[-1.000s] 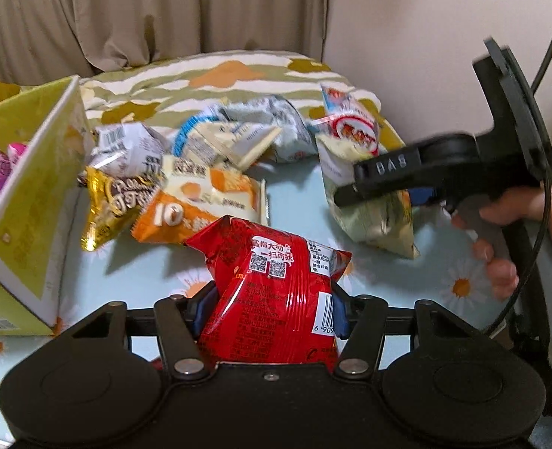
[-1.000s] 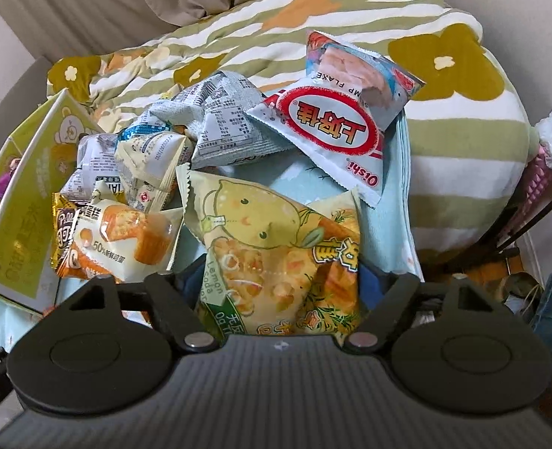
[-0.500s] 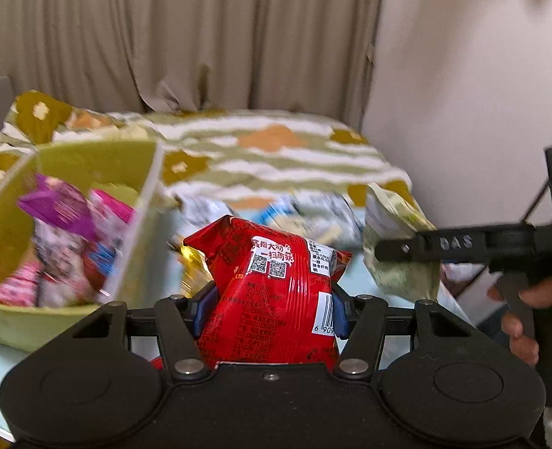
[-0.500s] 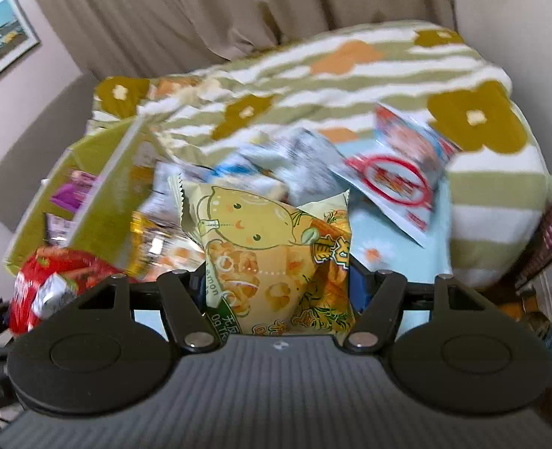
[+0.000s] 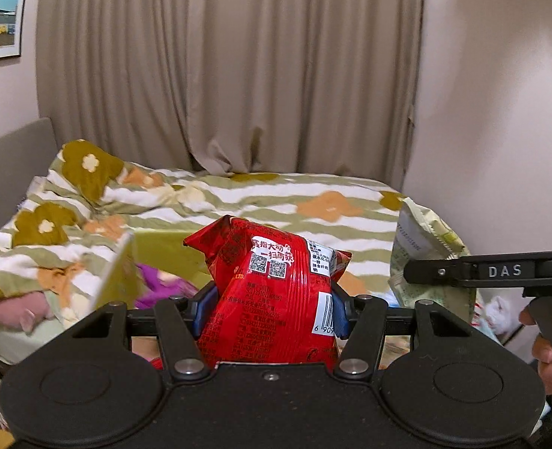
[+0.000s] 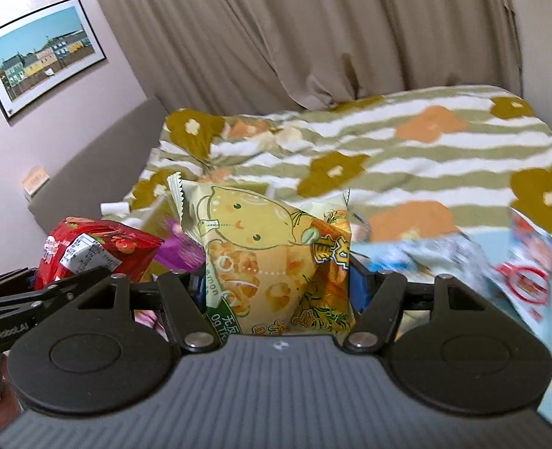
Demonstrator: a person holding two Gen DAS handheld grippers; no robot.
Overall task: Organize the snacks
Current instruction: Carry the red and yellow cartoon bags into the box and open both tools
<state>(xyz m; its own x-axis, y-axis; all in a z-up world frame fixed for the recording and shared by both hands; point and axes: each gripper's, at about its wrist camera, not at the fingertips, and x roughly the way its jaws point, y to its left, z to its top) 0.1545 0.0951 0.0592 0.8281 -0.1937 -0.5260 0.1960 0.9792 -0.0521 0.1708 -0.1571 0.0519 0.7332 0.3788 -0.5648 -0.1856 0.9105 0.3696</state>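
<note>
I have a red snack bag (image 5: 276,292) clamped between the blue fingers (image 5: 204,308) of my left gripper (image 5: 272,310), raised off the bench and standing upright in front of the camera. In my right gripper (image 6: 279,288) I hold a yellow lemon-print snack bag (image 6: 272,250), its fingers closed on the bag's lower half; seen from the left wrist, that bag hangs beside the right gripper's black arm, to the right of the red one.

Just beyond and below the red bag is the yellow-green box (image 5: 122,273), its flap up, with a purple packet (image 5: 156,280) and something pink already lying inside. I judge that some snacks are already sorted into it and that both bags I carry are headed there, though neither is over the opening for certain.

Plenty is left. In the right wrist view, several packets (image 6: 444,250) still lie blurred on the light blue bench (image 6: 373,250) to my right, including a red-and-white bag (image 6: 526,280) at the edge. So I would put the task at somewhere around the middle: a few in the box, two in the air, a heap waiting.

Behind everything is the bed (image 5: 313,205) with its striped, flowered quilt, then the curtain (image 5: 238,75).
</note>
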